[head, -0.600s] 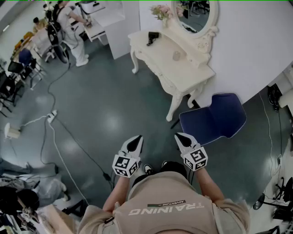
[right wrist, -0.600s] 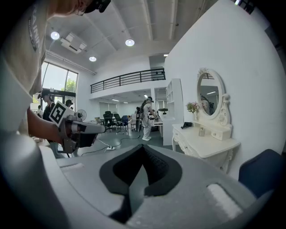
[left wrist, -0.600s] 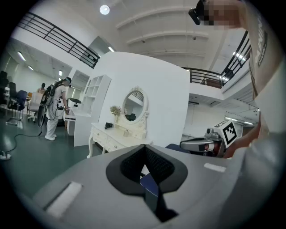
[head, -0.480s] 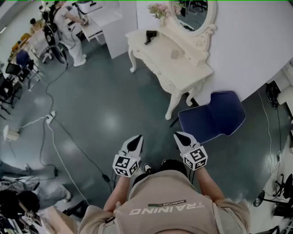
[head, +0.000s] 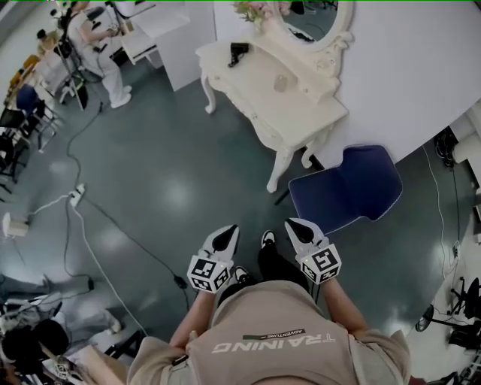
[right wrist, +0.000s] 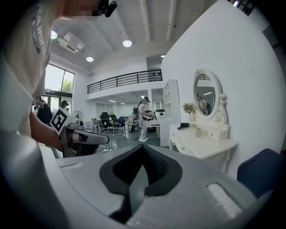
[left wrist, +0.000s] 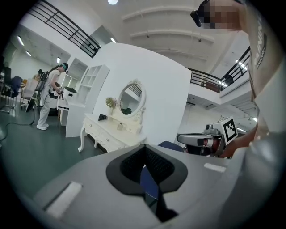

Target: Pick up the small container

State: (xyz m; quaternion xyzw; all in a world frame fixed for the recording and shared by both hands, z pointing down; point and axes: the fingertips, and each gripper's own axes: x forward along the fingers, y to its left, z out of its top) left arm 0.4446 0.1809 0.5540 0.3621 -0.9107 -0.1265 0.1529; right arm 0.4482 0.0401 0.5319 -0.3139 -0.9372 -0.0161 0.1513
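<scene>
The small container (head: 280,83), a pale little jar, stands on the white dressing table (head: 255,90) far ahead of me, under the oval mirror (head: 312,16). It also shows as a small jar (left wrist: 119,126) in the left gripper view and as a small jar (right wrist: 198,132) in the right gripper view. My left gripper (head: 226,236) and right gripper (head: 297,227) are held side by side in front of the person's chest, well short of the table. Both are shut with nothing between the jaws.
A blue chair (head: 346,188) stands right of the table, close to the white wall. A black hair dryer (head: 238,50) and flowers (head: 252,9) sit on the tabletop. A cable and power strip (head: 77,194) lie on the floor at left. A person in white (head: 94,45) stands far left.
The table and chair have drawn slightly nearer and shifted left in the head view. A shoe now shows between the grippers. Both grippers keep their pose and stay shut.
</scene>
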